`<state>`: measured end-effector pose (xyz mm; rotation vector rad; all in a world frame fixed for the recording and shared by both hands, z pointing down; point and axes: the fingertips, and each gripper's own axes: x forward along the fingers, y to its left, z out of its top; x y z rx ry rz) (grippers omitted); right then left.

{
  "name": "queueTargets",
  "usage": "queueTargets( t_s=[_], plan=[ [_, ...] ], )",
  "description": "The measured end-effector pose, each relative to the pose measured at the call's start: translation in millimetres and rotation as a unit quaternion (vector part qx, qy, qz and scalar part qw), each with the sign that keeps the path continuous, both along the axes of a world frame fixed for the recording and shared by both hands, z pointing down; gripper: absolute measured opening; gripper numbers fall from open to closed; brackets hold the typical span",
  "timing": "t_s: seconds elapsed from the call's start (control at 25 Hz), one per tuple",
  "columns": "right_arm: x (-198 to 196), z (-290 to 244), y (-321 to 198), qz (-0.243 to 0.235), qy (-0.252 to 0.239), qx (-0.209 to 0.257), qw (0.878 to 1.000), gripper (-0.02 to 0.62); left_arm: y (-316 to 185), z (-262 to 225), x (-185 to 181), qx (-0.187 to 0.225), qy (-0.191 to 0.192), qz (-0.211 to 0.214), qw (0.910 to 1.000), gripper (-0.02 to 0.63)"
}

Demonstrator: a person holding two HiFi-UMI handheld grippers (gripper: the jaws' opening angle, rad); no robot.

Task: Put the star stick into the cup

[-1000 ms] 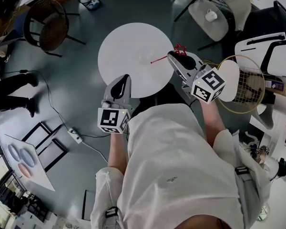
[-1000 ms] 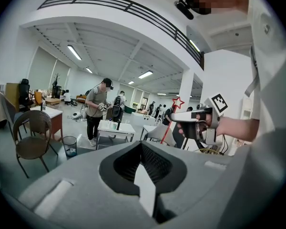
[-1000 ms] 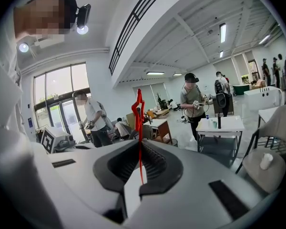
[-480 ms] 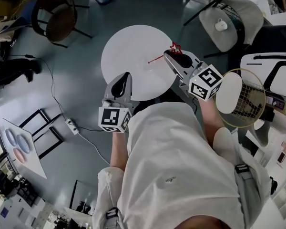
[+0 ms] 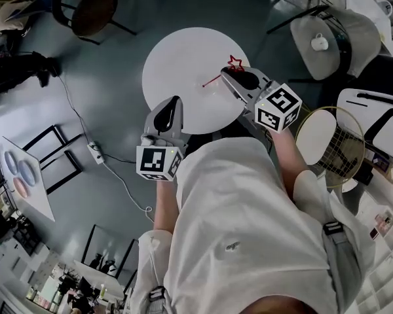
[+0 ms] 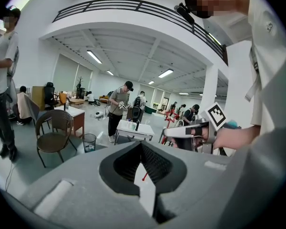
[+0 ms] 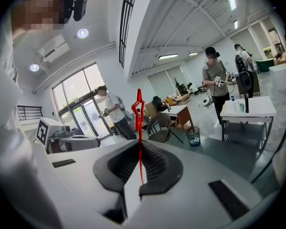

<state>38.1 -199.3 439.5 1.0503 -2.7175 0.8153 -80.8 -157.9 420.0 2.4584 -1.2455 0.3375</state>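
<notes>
**Firmly pinched: star stick held over the counter**

Up front, the right gripper has its fingers closed on the red star stick. The star stands out on one side of the fingertips and the thin stem runs out on the other, over the round white counter. The left gripper hovers at the counter's near edge, fingers pressed together with nothing between them. A white cup sits on a grey chair off to the right, well apart from the stick.
</notes>
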Motion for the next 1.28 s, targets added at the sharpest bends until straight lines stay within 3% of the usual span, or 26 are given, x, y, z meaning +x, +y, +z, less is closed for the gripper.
queueTargets(
  t_s=[0.8,1.28],
  plan=[
    [-41,105,-11,-0.118,0.04,-0.07,0.99,0.02,6,22,-1,-0.037,-0.007,-0.078,0.9963,0.011],
    [-47,147,-2,-0.127,0.066,-0.106,0.984,0.023,11,24,-4,-0.039,-0.009,-0.087,0.9954,0.011]
  ],
)
